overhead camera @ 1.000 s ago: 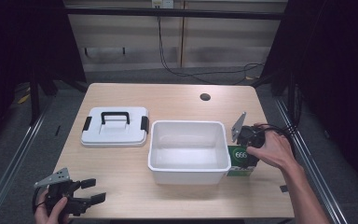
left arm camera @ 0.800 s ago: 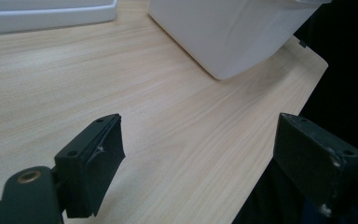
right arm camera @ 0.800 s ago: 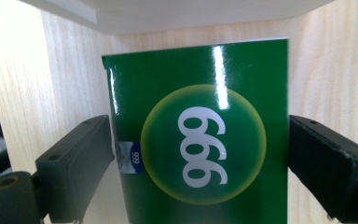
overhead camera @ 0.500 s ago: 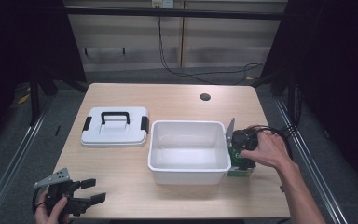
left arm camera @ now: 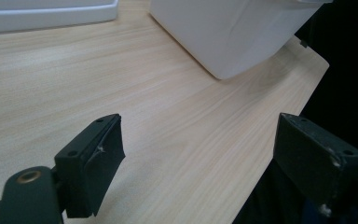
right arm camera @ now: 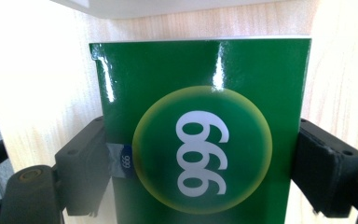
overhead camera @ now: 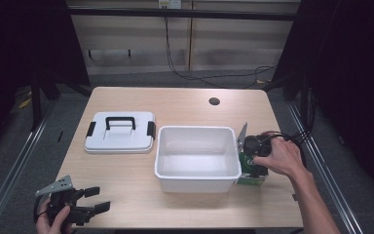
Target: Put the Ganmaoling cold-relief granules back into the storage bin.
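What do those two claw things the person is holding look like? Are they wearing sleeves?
Each claw is black. The left claw has two chunky, blocky jaws with flat pads, small screws, and a brass-coloured rivet at the hinge. A grey three-cornered plate sits on top of it. The right claw carries a similar grey plate and trails black cables. No sleeves show on the forearms.
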